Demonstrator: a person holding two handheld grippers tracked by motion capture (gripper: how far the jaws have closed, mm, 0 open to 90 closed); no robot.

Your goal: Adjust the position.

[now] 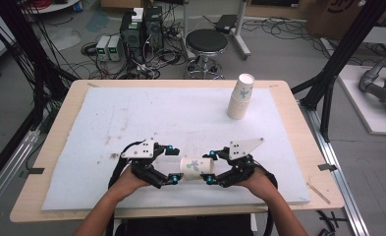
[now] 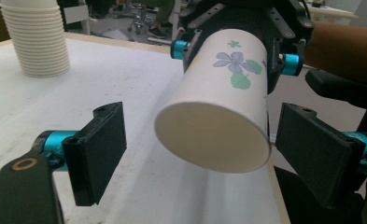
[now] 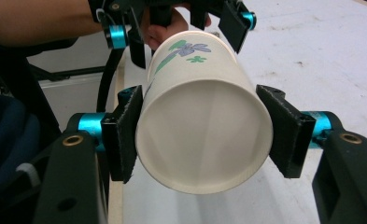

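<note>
High view places both grippers near the front edge of the table (image 1: 298,147), facing each other over the white mat (image 1: 131,118), with a single flowered paper cup (image 1: 196,168) lying on its side between them. The right gripper (image 1: 211,167) has its jaws closed on the cup wall near one end; in the right gripper view the two black pads (image 3: 123,135) press against opposite sides of the cup (image 3: 204,116), so the cup is carried off the mat by this gripper alone. The left gripper (image 1: 173,163) stands with its jaws spread apart; in the left gripper view its pads (image 2: 102,149) flank the near end of the cup (image 2: 218,102) with a clear gap on each side (no contact is visible). A stack of cups (image 1: 240,98) stands upright at the far right of the mat, well apart from both grippers. Judged from this layout, one cup is already separated from the stack and brought to the front, and a hand-over or two-sided grip is in preparation. Remaining steps appear to be: close the left gripper on the cup, release the right gripper, then place the cup.
</note>
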